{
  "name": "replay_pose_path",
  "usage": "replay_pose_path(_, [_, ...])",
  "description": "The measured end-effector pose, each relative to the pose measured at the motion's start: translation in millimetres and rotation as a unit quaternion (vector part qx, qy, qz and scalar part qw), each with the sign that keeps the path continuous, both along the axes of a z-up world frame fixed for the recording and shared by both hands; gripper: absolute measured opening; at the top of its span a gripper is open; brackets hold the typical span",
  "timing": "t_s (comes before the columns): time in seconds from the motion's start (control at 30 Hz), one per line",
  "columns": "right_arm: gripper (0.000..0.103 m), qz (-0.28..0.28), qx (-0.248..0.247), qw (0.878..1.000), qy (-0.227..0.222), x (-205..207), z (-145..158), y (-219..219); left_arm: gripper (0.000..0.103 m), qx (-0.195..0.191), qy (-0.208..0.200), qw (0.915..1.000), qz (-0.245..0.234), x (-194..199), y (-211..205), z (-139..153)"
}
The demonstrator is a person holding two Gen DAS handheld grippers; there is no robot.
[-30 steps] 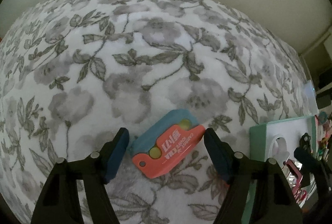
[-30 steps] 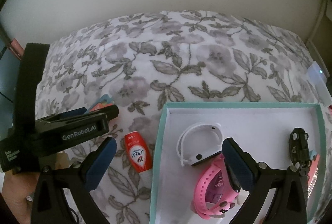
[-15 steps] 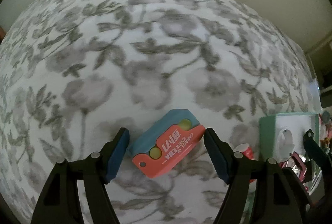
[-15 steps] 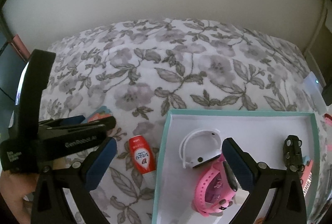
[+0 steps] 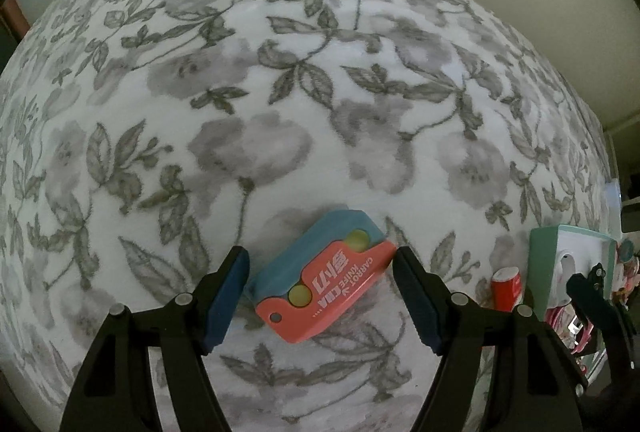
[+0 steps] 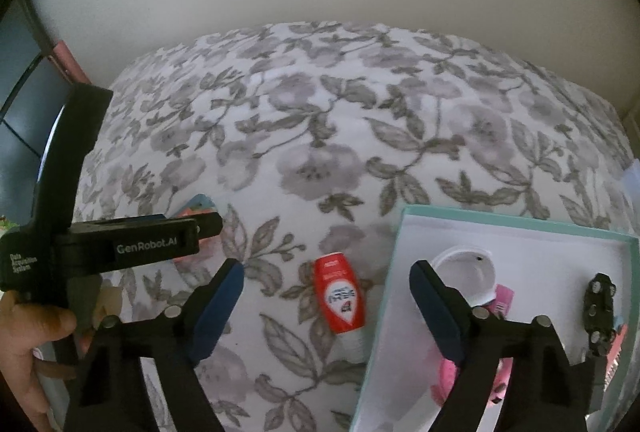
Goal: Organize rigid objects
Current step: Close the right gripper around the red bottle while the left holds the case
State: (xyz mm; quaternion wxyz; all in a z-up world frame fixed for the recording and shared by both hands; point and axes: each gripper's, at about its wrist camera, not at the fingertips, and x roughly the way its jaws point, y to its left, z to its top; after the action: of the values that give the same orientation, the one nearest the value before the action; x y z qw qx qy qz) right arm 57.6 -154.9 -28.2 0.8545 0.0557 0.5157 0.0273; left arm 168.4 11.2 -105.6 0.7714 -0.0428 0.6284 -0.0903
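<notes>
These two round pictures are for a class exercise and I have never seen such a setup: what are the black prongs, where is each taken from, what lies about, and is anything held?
No robot here: a person holds a two-finger gripper in each hand, each with a fisheye camera looking along its fingers. The left view shows the left gripper, open, around a coral and blue carrot knife on a floral cloth; whether it touches is unclear. The right view shows the right gripper, open and empty, above a red tube beside a teal box holding a white band, something pink and a black toy car.
</notes>
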Motion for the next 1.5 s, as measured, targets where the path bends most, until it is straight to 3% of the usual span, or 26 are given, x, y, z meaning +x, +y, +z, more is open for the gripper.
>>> replay_pose_path(0.33, [0.059, 0.028, -0.024, 0.999, 0.027, 9, -20, 15, 0.076, -0.006, 0.002, 1.0000, -0.003, 0, 2, 0])
replay_pose_path(0.57, [0.052, 0.028, -0.057, 0.997, 0.039, 12, -34, 19, 0.075, 0.005, 0.002, 1.0000, -0.008, 5, -9, -4])
replay_pose_path(0.7, [0.049, 0.035, -0.051, 0.997, 0.050, 12, -38, 22, 0.075, 0.003, 0.002, 1.0000, -0.006, 4, -12, -6])
replay_pose_path(0.93, [0.034, 0.044, -0.049, 0.996, 0.055, 10, -38, 22, 0.075, 0.009, 0.000, 0.9999, -0.010, 2, -17, -5])
replay_pose_path(1.3, [0.035, 0.064, -0.074, 0.993, 0.065, 1, -41, 34, 0.075, 0.056, -0.009, 0.9976, -0.039, -4, -44, -8])
replay_pose_path(1.5, [0.036, 0.060, -0.066, 0.993, 0.074, 0, -42, 30, 0.075, 0.058, -0.011, 0.9974, -0.041, -5, -51, -8])
